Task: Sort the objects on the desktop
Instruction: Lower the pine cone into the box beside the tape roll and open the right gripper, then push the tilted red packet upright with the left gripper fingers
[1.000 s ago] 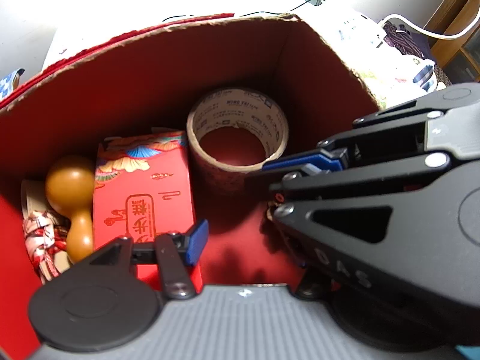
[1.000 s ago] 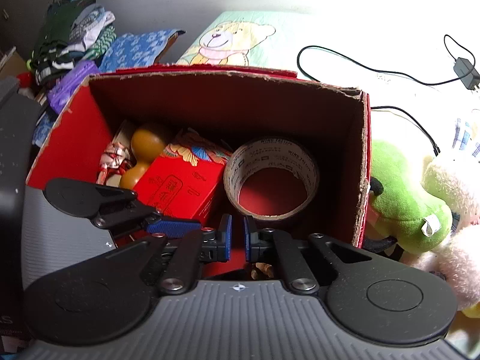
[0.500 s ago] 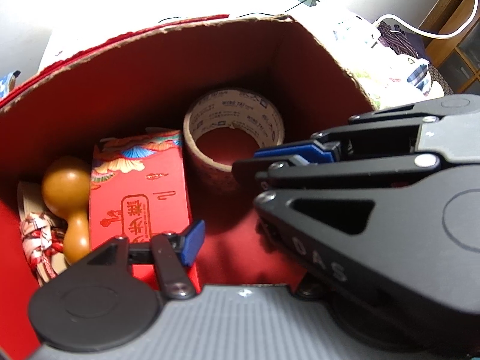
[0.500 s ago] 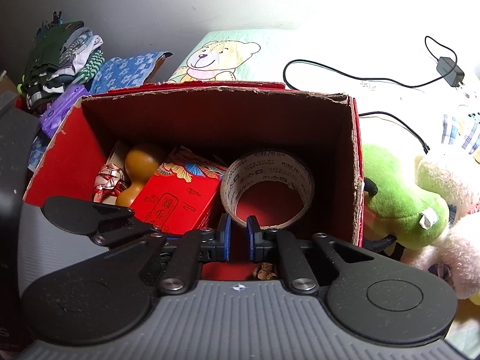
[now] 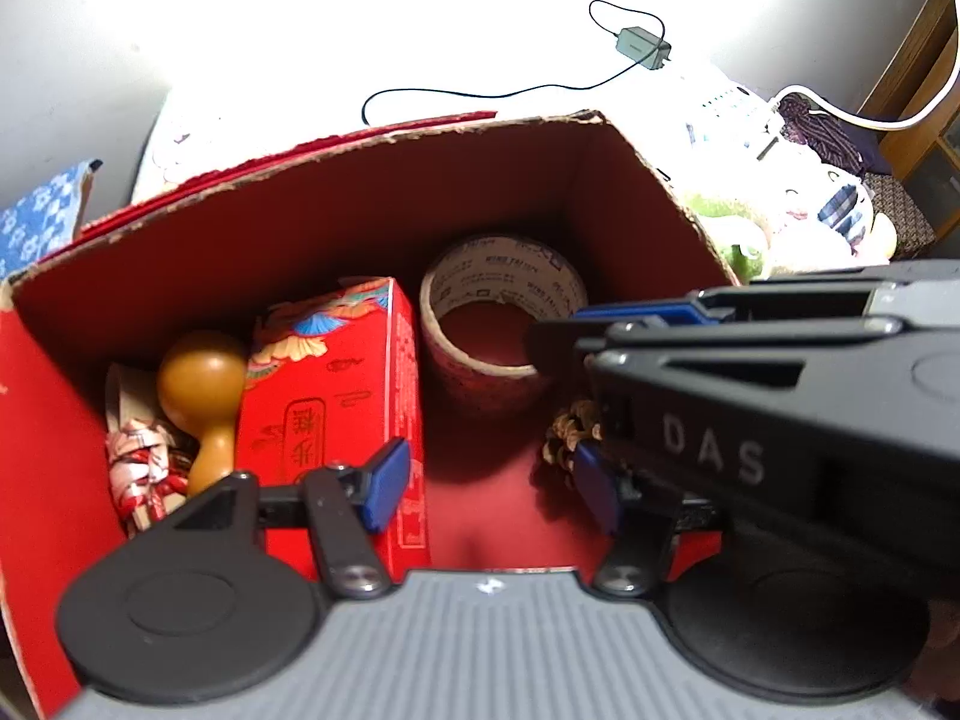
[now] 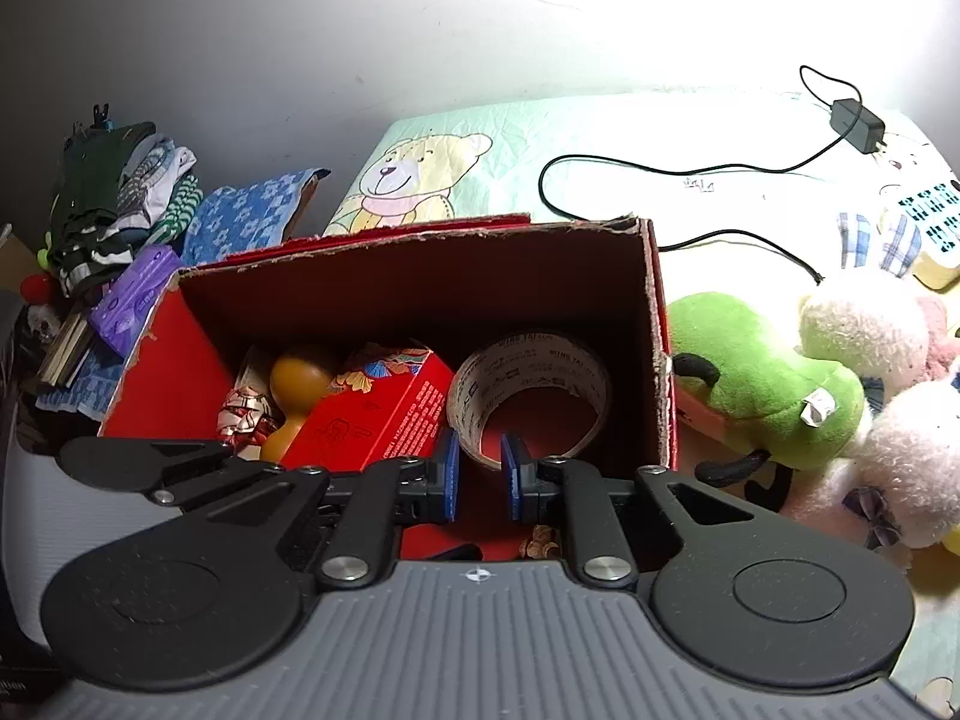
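- Left gripper [image 5: 489,483] low in the left wrist frame, pointing down into the red box [image 5: 372,204]; jaws wide apart, released, nothing between the blue pads.
- Right gripper [image 6: 479,476] centred low in the right wrist frame, over the box's near edge; jaws parted by a narrow gap, empty. Also seen side-on at right of the left wrist frame, black with "DAS" lettering.
- In the box, left to right across the frame: wrapped bundle [image 5: 141,456], wooden gourd [image 5: 204,396], red carton [image 5: 336,414], tape roll [image 5: 501,312]; pine cone [image 5: 573,435] on the floor, lower right, just beside the right gripper.
- Versus a second ago: right gripper's pad gap wider; pine cone now uncovered in the left wrist frame; both views further back, more of the bed and charger cable [image 6: 690,171] showing.
- Green plush [image 6: 762,372] outside the box, right of frame.
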Available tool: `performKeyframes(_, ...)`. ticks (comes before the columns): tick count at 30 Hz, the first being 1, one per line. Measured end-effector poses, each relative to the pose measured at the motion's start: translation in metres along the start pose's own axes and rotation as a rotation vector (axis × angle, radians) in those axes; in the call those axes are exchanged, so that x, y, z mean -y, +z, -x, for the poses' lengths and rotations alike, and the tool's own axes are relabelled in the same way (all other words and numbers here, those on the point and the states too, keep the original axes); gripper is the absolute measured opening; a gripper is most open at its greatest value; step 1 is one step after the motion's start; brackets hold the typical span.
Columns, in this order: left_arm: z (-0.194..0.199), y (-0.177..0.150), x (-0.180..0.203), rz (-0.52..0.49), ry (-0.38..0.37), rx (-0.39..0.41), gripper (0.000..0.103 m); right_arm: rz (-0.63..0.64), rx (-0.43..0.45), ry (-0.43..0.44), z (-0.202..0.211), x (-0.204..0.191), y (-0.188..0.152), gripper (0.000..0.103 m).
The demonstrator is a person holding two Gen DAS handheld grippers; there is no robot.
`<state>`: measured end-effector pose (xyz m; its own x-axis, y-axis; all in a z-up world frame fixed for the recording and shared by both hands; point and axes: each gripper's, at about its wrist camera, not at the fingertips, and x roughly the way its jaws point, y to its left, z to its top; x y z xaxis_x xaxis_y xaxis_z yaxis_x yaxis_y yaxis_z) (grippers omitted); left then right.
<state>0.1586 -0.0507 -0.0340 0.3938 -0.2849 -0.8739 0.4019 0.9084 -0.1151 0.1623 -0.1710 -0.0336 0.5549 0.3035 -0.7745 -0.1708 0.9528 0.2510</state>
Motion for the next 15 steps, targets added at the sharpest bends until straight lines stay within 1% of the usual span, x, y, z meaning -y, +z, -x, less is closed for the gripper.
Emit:
performKeyframes(3,0.005,-0.003,0.002,-0.015,0.018,0.013,0.067,-0.02,0.013,-0.018,0.003,0.001,-0.001,0.017)
performKeyframes(6,0.008,-0.005,0.003,-0.026,0.012,0.016,0.074,-0.069,0.033,0.005,0.008,0.006,-0.001,0.017)
performKeyframes(8,0.009,-0.007,0.004,-0.036,0.019,0.019,0.076,-0.071,0.04,0.003,0.01,0.006,-0.002,0.017)
performKeyframes(12,0.018,-0.009,0.007,-0.058,0.055,0.056,0.083,-0.089,0.031,-0.006,0.008,0.007,-0.006,0.017)
performKeyframes(15,0.024,-0.013,0.007,-0.075,0.088,0.089,0.086,-0.09,0.019,0.002,0.006,0.006,-0.008,0.017)
